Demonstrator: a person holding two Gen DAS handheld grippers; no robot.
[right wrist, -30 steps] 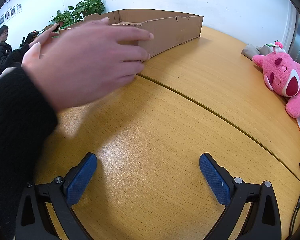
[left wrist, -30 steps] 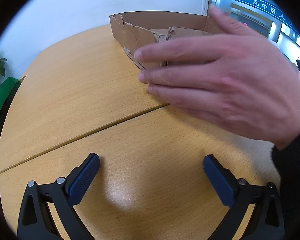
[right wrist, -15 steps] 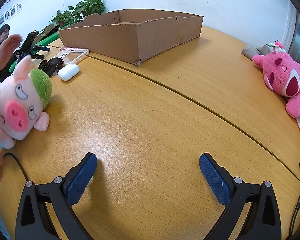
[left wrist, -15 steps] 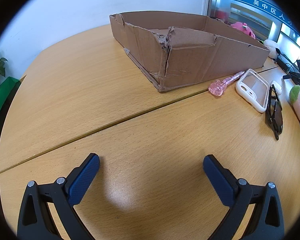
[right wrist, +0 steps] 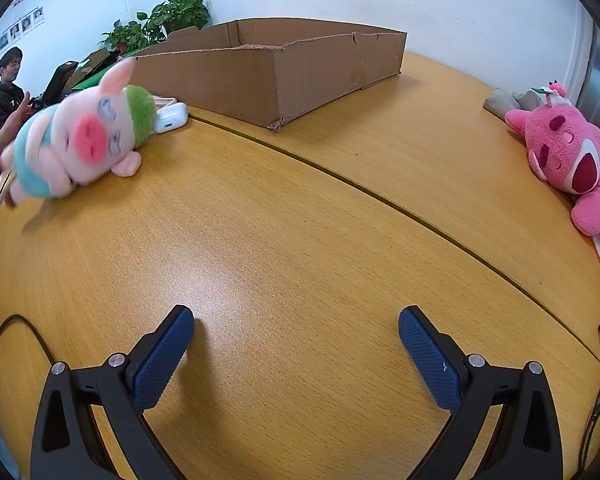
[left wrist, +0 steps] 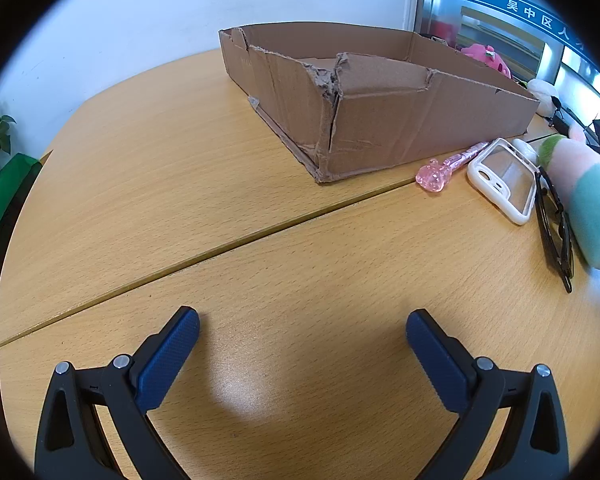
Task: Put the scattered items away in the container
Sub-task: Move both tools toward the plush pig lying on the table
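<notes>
While both are hovering empty over the wooden bench (left wrist: pixel 148 184), the left hand-held gripper (left wrist: pixel 302 334) and right hand-held gripper (right wrist: pixel 296 330) are gaping wide. Just beside the cardboard box (left wrist: pixel 380 116) are lying a pink pen (left wrist: pixel 446 166), phone case (left wrist: pixel 504 178), sunglasses (left wrist: pixel 556 224), earbud case (right wrist: pixel 172 118) and pig plush (right wrist: pixel 84 140).

Honey-tan wood-grain worktop (right wrist: pixel 300 240). Brown corrugated cardboard box (left wrist: pixel 380 120) ahead of left gripper (left wrist: pixel 302 332), whose pads are dark blue, fine-textured, on black arms. Translucent pink pen (left wrist: pixel 446 166); white-rimmed phone case (left wrist: pixel 504 180); pale-pink plush pig (right wrist: pixel 80 144), green cap, teal shirt.
</notes>
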